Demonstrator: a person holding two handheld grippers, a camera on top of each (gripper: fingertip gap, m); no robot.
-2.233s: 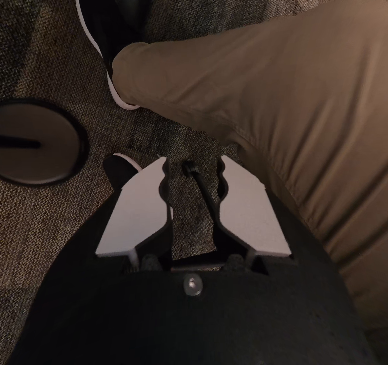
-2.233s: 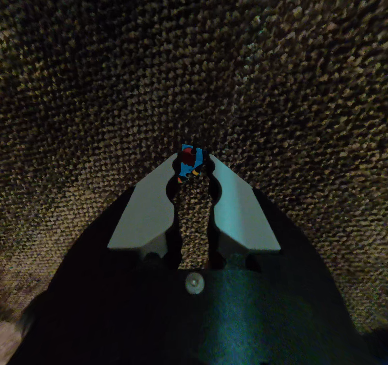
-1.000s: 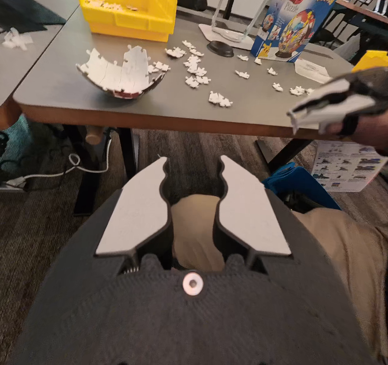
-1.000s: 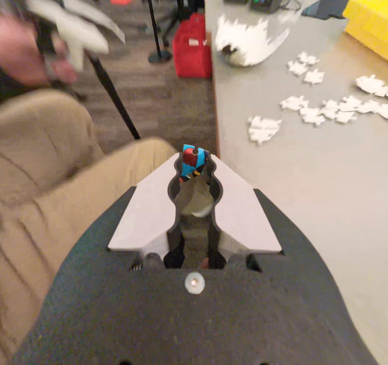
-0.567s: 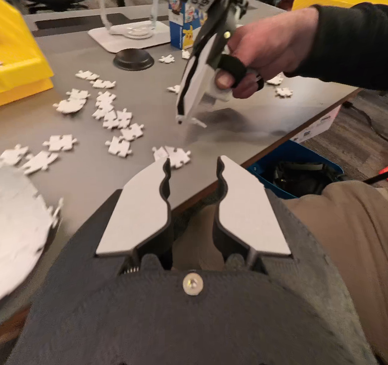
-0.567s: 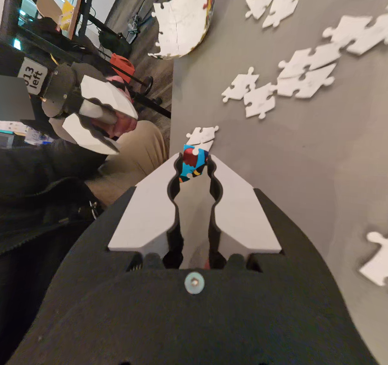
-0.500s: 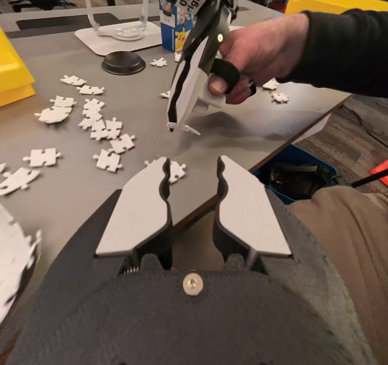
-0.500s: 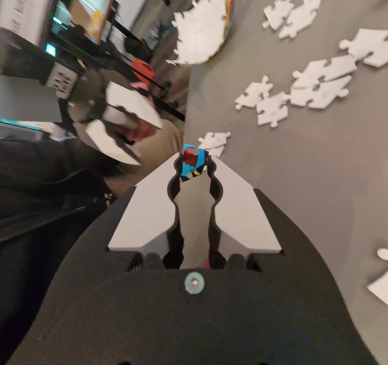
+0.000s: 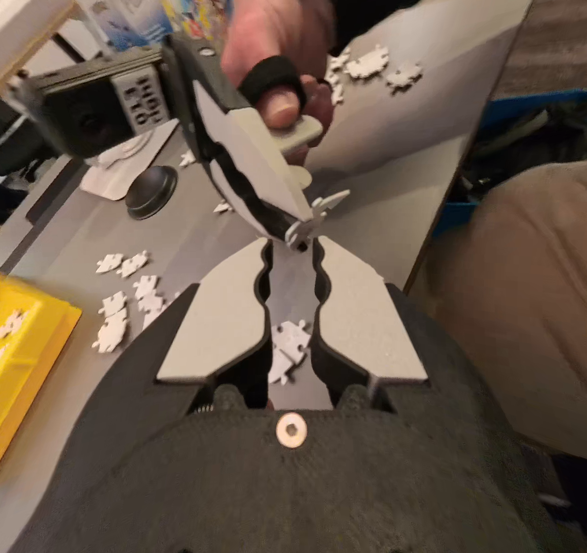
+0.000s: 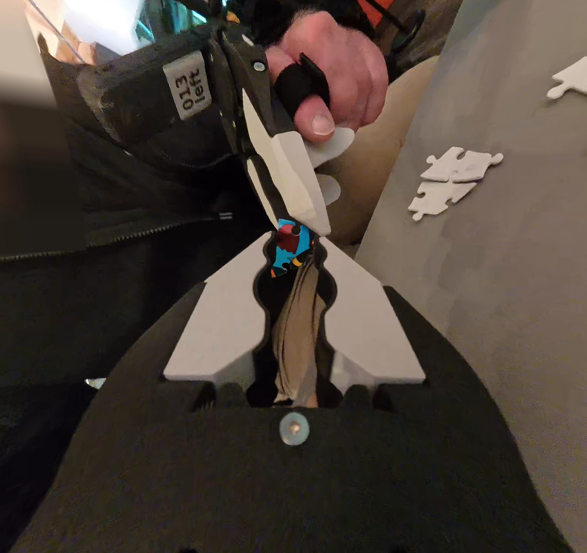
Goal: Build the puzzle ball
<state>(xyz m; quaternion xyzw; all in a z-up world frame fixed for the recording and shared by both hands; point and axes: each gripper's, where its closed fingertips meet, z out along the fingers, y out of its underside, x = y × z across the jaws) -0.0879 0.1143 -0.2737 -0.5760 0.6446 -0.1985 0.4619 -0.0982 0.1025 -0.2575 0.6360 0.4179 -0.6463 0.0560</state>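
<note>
Above worktop edge, left gripper hovering spread, closing around nothing; right gripper pinching puzzle piece at fingertips. Piece looking light, thin, stiff, slippery; safest hold probably flat faces, clear of tabs.

Bare grey table lies open at right centre of the left wrist view. Loose white pieces and a yellow bin crowd the lower left; a black dome base blocks the upper left.
</note>
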